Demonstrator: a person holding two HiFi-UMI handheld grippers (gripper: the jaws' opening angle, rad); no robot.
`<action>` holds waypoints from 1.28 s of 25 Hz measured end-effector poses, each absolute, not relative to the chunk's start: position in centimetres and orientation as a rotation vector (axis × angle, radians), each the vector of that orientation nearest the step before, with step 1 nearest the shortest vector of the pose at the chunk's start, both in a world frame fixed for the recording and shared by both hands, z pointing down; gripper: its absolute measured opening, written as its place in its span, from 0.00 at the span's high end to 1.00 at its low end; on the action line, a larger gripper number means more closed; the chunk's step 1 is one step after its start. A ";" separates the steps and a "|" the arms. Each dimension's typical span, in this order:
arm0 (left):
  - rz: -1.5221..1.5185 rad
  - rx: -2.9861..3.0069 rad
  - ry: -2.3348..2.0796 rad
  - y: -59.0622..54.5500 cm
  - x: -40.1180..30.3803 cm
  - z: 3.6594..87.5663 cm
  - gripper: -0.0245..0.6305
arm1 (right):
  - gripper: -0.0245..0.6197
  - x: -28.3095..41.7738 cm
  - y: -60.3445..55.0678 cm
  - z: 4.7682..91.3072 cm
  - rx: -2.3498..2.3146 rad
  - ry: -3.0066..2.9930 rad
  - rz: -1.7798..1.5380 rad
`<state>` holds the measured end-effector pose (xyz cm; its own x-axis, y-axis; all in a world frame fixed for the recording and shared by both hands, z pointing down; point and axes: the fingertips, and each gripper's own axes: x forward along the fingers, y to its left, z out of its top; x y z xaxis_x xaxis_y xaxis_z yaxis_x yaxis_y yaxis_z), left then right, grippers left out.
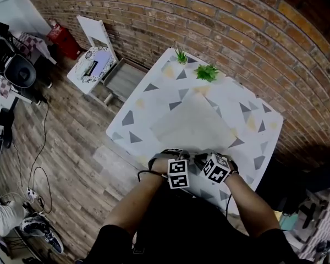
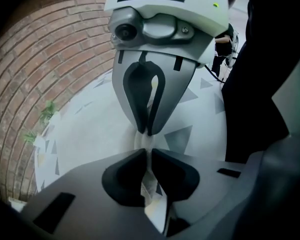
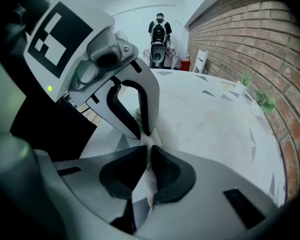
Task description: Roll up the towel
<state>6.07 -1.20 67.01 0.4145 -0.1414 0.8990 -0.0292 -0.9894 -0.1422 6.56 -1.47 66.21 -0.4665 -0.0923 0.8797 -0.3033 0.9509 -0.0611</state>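
I see the towel (image 1: 193, 126) as a plain, pale grey-white square cloth. It lies spread flat at the centre of the head view, turned so its corners point diamond-wise, and no part of it is rolled yet. At lower centre its near edge is gathered into a thin upright ridge and pinched at 2 spots close together. The left gripper (image 2: 149, 156) clamps 1 and the right gripper (image 3: 146, 159) clamps the other. The rest lies smooth toward the upper right.
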 end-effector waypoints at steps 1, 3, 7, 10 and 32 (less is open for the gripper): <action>-1.646 -2.568 0.161 -1.3 6.0 67.0 0.89 | 0.89 6.6 -1.8 66.1 0.293 -2.055 0.262; -1.664 -2.619 0.176 -1.5 6.0 66.9 0.90 | 0.86 6.9 -2.5 65.7 0.324 -2.054 0.247; -1.714 -2.696 0.204 -1.7 5.9 66.6 0.91 | 0.82 7.8 -3.4 64.3 0.398 -2.070 0.132; -1.761 -2.714 0.246 -2.0 5.7 66.5 0.91 | 0.83 7.6 -2.4 63.5 0.370 -2.114 0.062; -1.646 -2.549 0.201 -4.5 6.4 65.4 0.75 | 0.88 8.8 -6.3 66.7 0.369 -2.014 0.284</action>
<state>6.37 -4.55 65.39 0.4068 -0.1648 0.8985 -0.0565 -0.9862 -0.1553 8.79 -6.32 66.74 -0.4292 -0.1359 0.8929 -0.3771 0.9253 -0.0405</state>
